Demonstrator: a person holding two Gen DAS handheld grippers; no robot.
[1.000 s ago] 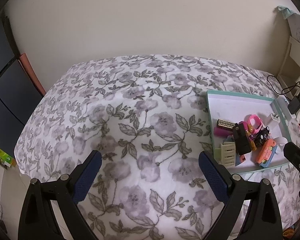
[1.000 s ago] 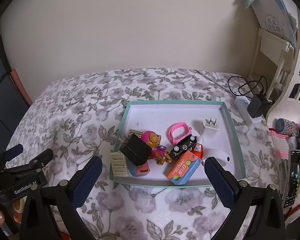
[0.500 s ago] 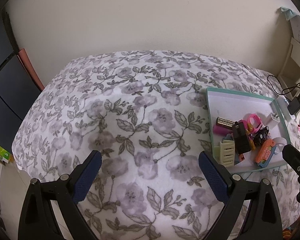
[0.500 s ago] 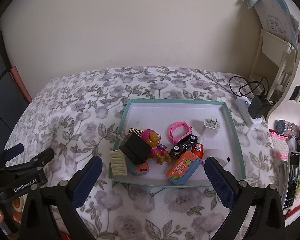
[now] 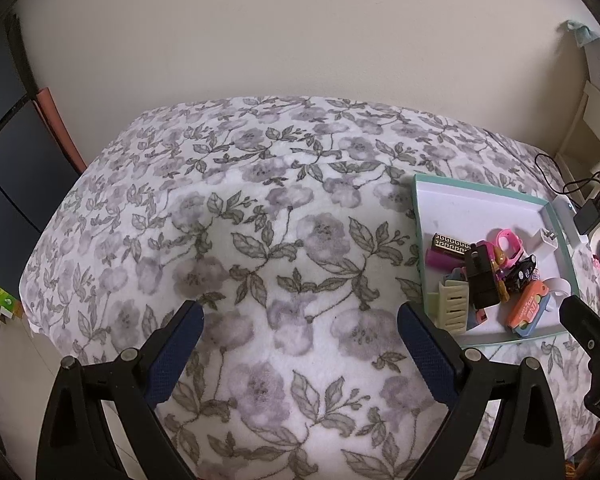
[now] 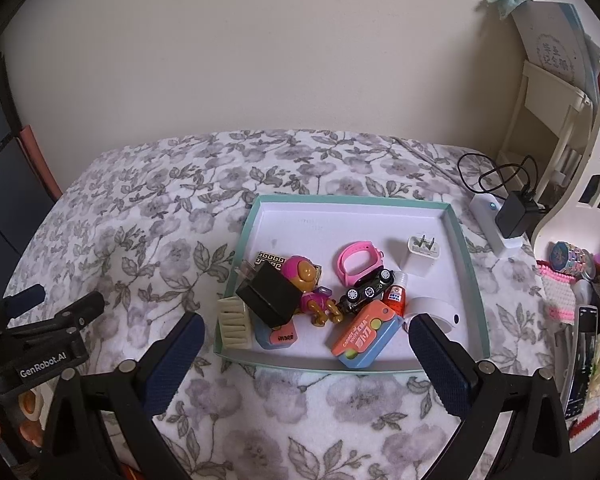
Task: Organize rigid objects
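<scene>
The left gripper (image 5: 300, 336) hovers over a bed covered by a floral blanket (image 5: 260, 216), its blue-padded fingers (image 5: 176, 344) spread wide with nothing between them. Off to the right of those fingers, and a little beyond their tips, lies a shallow tray (image 5: 476, 192) with a teal rim. The right gripper (image 6: 306, 354) also has its fingers (image 6: 440, 364) wide apart and empty, and the near edge of the tray (image 6: 340, 366) lies just ahead of them, between the two tips. The small items are heaped in the near half of the tray. A black box (image 6: 270, 298) leans on a toy dog (image 6: 304, 280) in pink near the left fingertip, with a cream ribbed piece (image 6: 235, 322) against the tray's left wall and a blue tag (image 6: 278, 336) under the box. Toward the middle sit a pink watch band (image 6: 358, 262), a black toy car (image 6: 368, 290) and a small glue bottle (image 6: 396, 294). An orange and blue case (image 6: 366, 334) rests close to the right fingertip, beside a roll of white tape (image 6: 434, 308). A white plug (image 6: 422, 254) stands farther back on the right. Beyond the tray's right wall, a black charger (image 6: 514, 214) sits on a white power strip (image 6: 494, 224).
</scene>
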